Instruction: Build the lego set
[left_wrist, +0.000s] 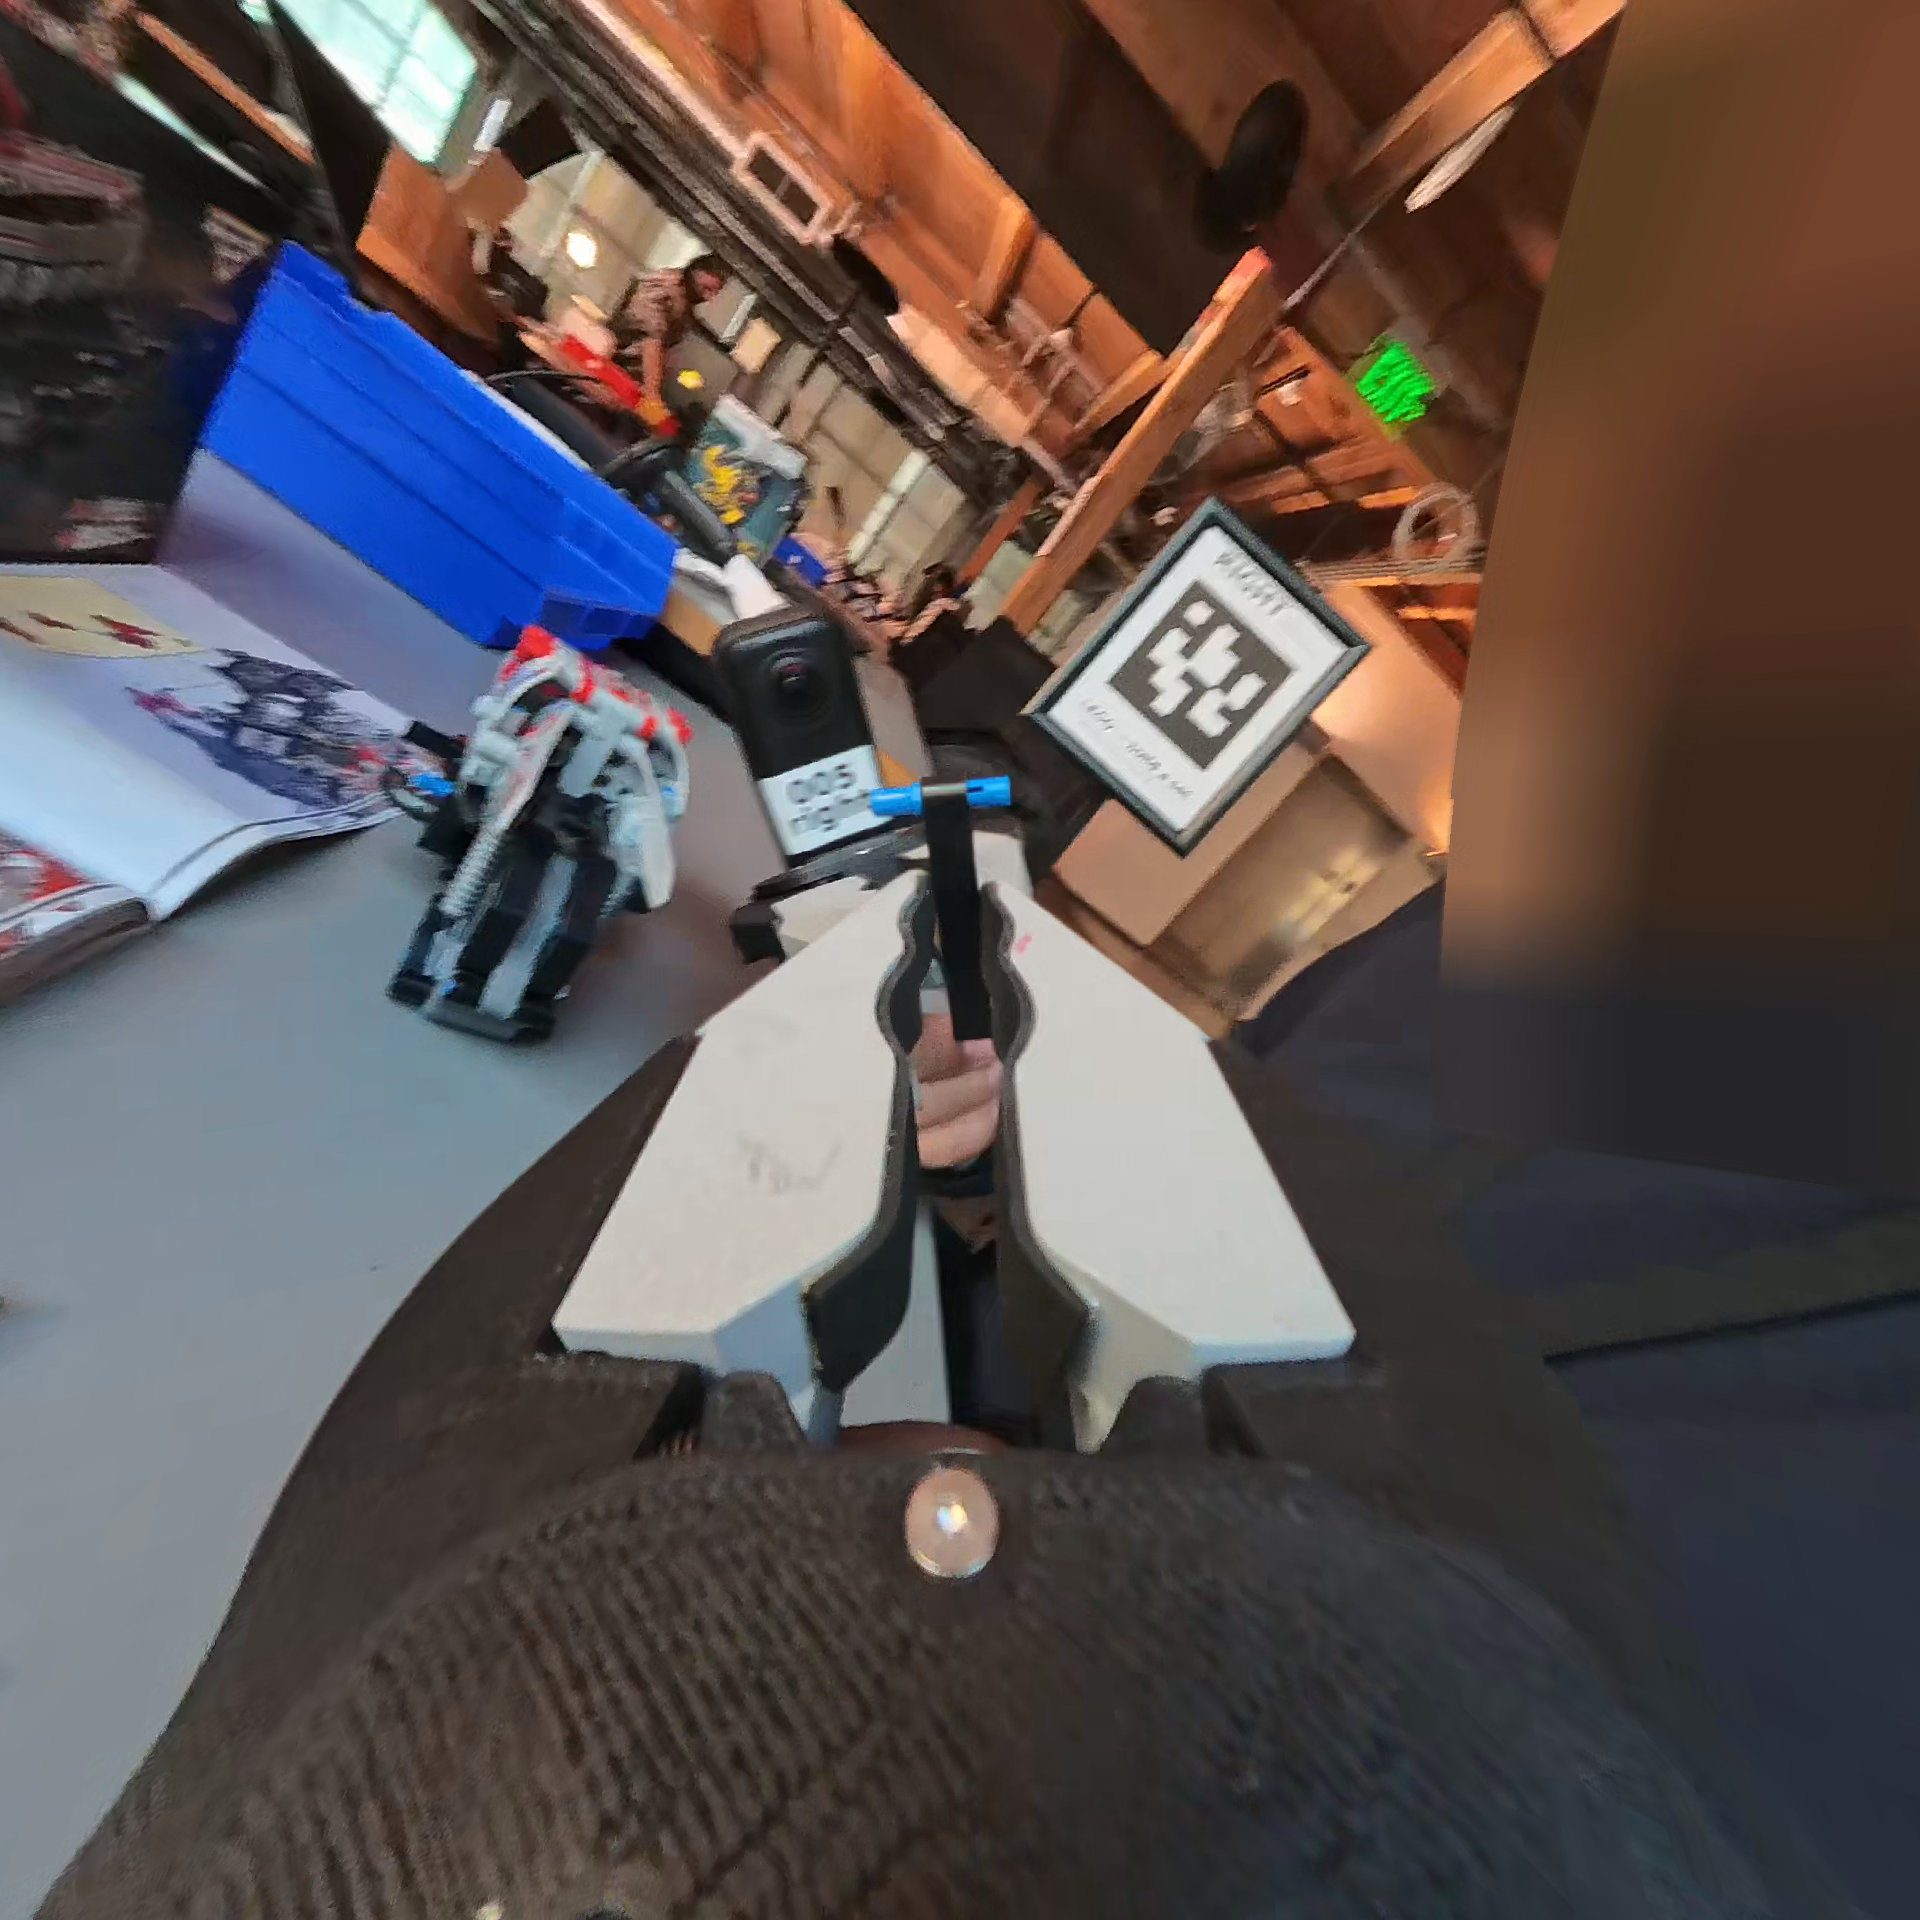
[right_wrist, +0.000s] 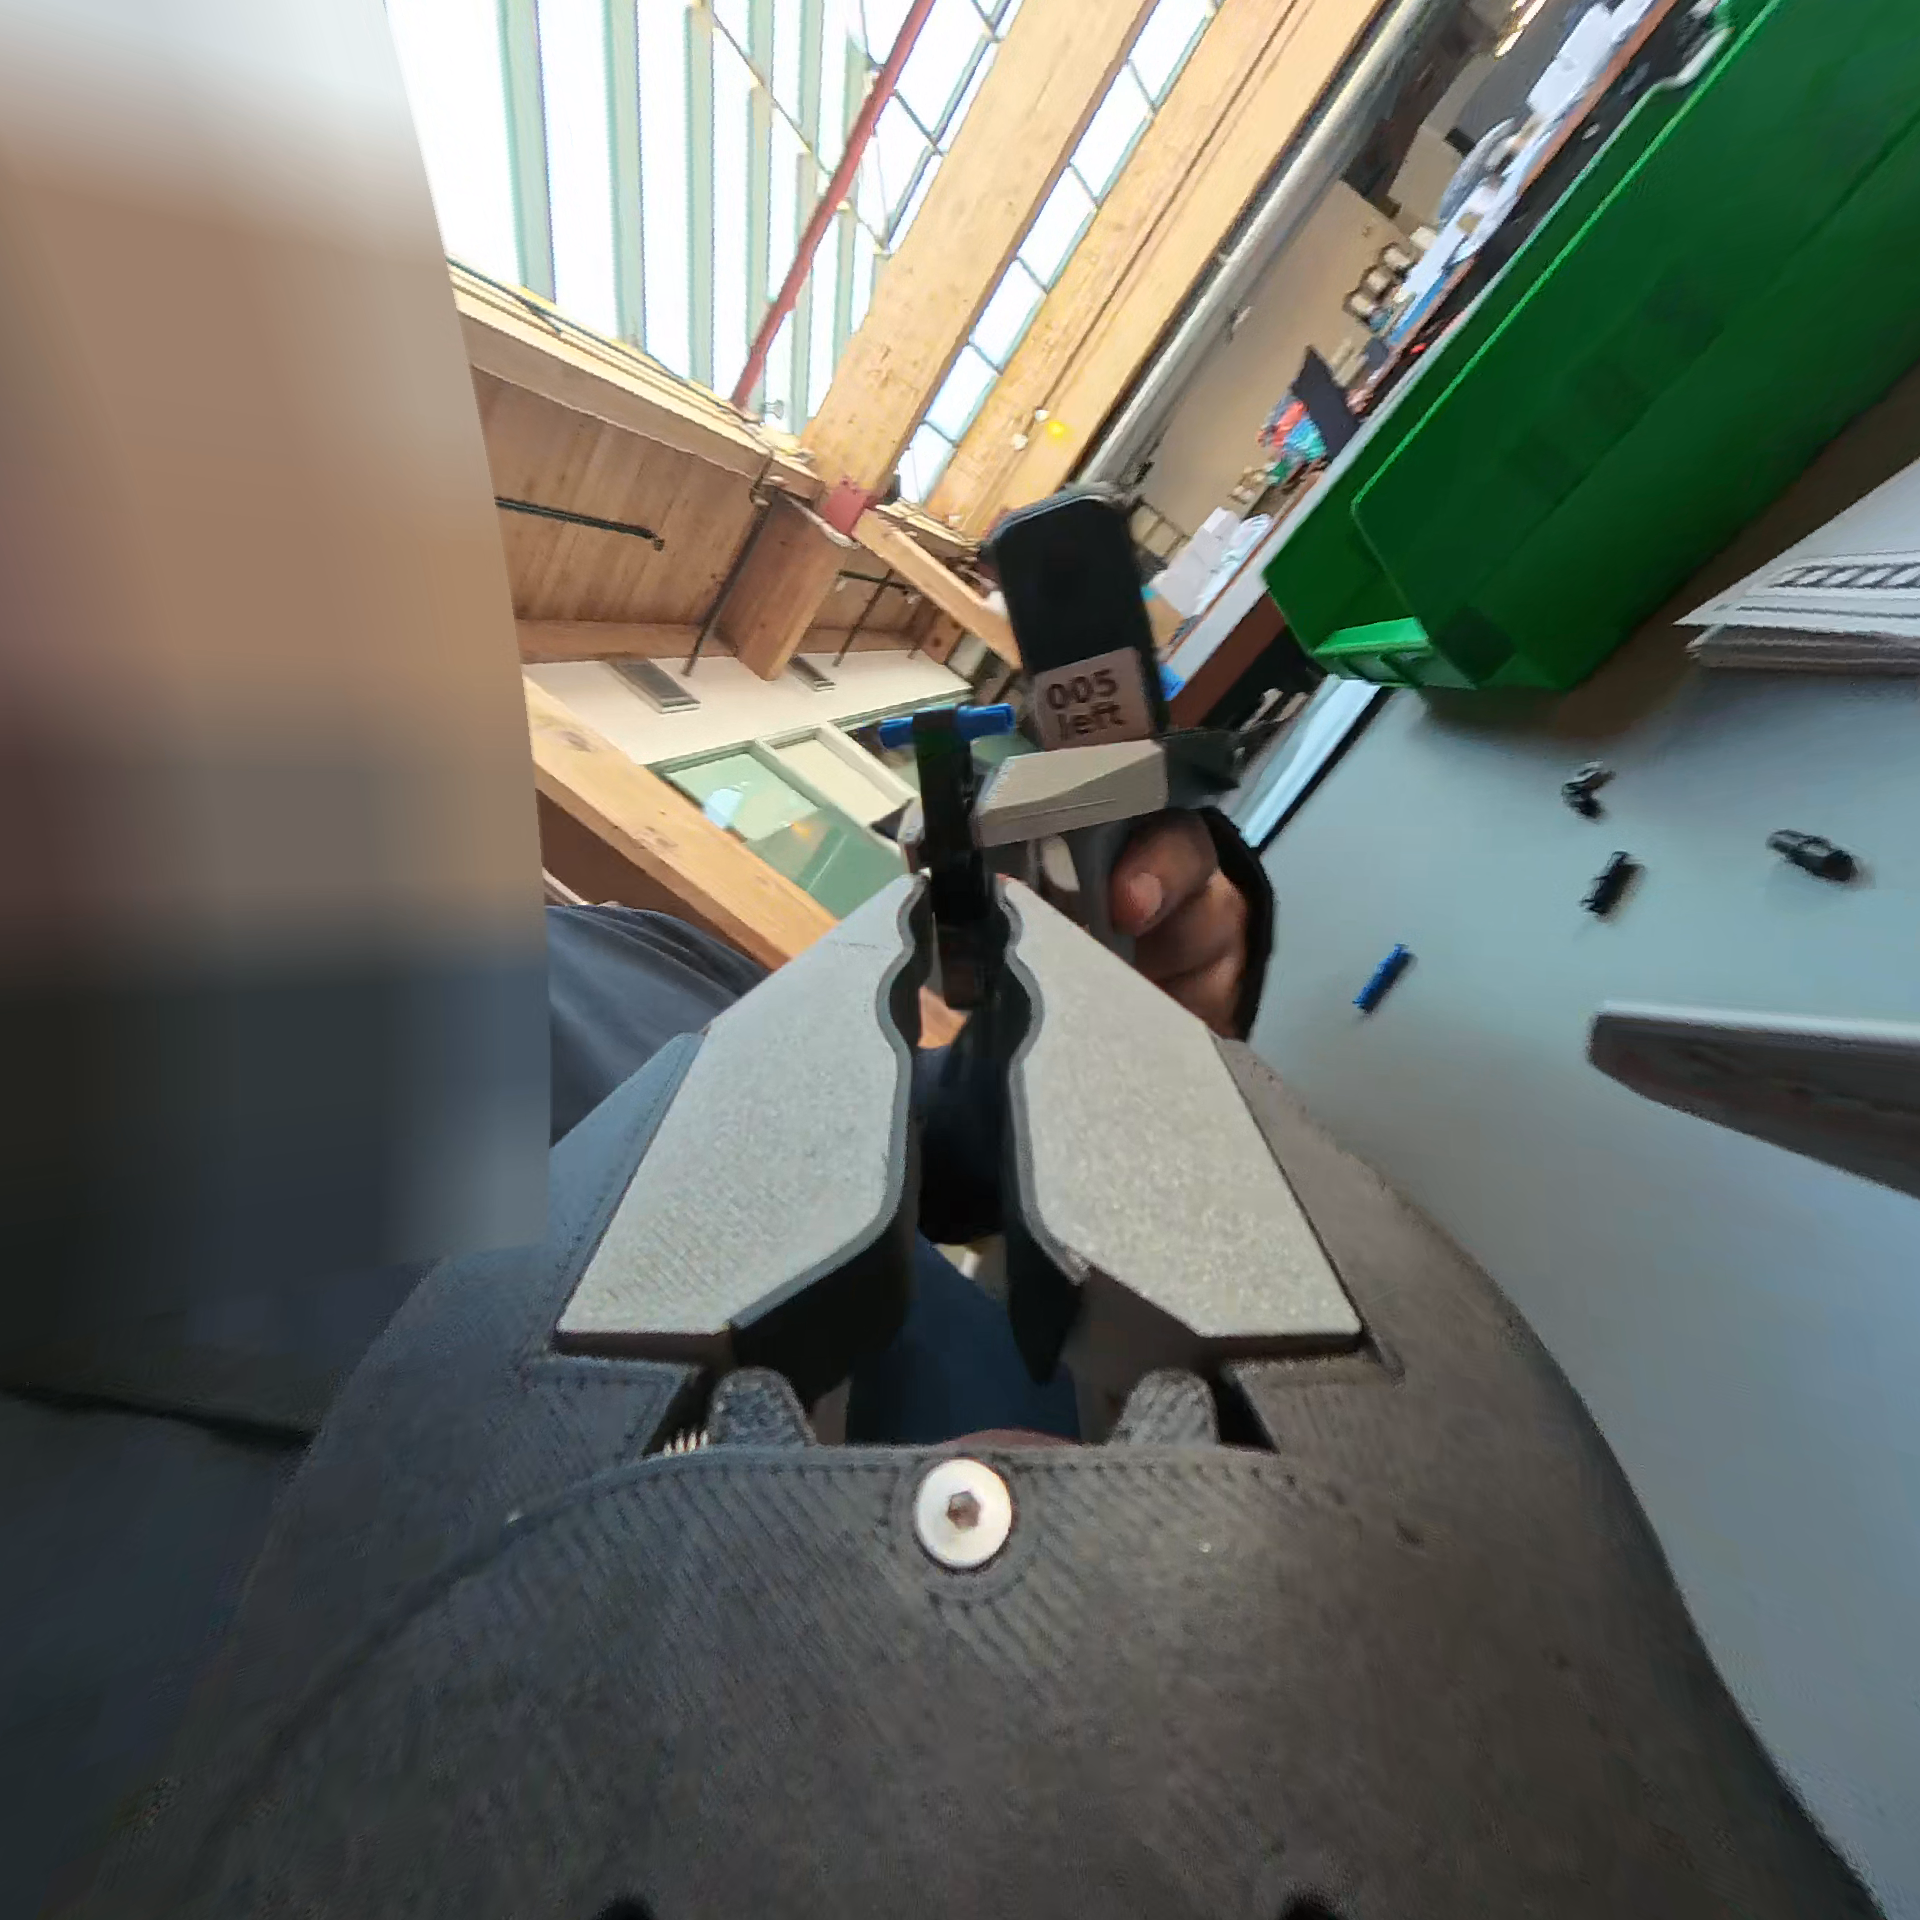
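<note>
My left gripper (left_wrist: 954, 896) is shut on a thin black Lego beam (left_wrist: 954, 935) that stands upright, with a blue pin (left_wrist: 940, 798) across its top. The same black beam (right_wrist: 954, 831) and blue pin (right_wrist: 943, 724) sit between the tips of my right gripper (right_wrist: 958, 896), which is also shut on it. The two grippers face each other in mid-air beside the grey table (left_wrist: 208, 1143). A half-built grey, black and red Lego model (left_wrist: 540, 831) stands on the table to the left. An open instruction booklet (left_wrist: 156, 748) lies beside it.
A blue bin (left_wrist: 416, 457) stands at the far edge of the table. In the right wrist view a green bin (right_wrist: 1610, 416) and a stack of papers (right_wrist: 1818, 613) sit at the right. Loose black pieces (right_wrist: 1813, 857) and a blue pin (right_wrist: 1382, 977) lie on the table (right_wrist: 1558, 1195). The tips of both grippers are at nearly the same place.
</note>
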